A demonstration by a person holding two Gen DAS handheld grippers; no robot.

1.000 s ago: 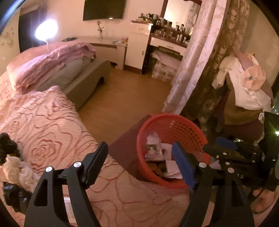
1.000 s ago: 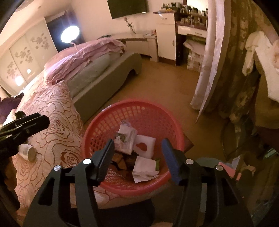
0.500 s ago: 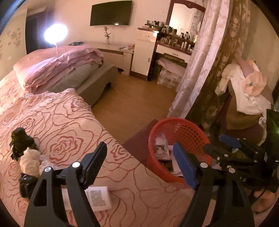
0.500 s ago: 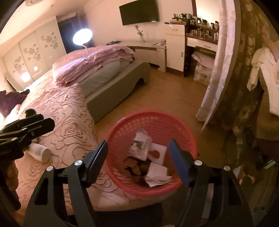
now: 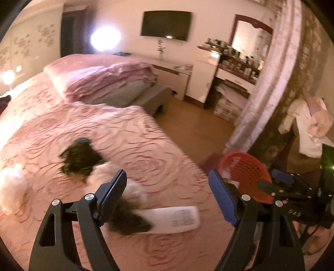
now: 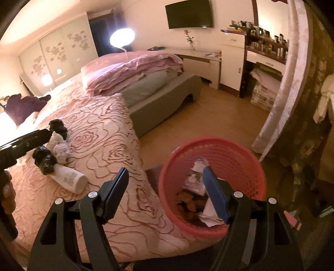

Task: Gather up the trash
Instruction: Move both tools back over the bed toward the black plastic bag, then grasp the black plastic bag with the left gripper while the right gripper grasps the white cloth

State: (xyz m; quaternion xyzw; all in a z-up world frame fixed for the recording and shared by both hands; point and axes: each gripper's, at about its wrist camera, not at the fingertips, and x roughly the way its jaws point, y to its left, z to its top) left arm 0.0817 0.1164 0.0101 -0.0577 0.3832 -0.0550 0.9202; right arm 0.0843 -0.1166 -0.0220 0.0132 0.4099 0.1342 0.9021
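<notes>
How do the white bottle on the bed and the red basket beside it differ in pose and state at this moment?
The white bottle lies on its side on the bedspread, while the red basket stands upright on the floor beside the bed. The bottle is partly covered by a dark crumpled piece; the basket is open-topped and already holds crumpled paper. Neither is gripped: the left gripper and right gripper are both open.

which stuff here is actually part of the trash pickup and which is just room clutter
Part of the job:
- white bottle lying on the bed
- crumpled white tissues
- black wads beside them
- red basket, already holding trash
- left gripper and right gripper, both open

Just lying about:
- folded pink quilt
- wall TV
- clothes on the chair
</notes>
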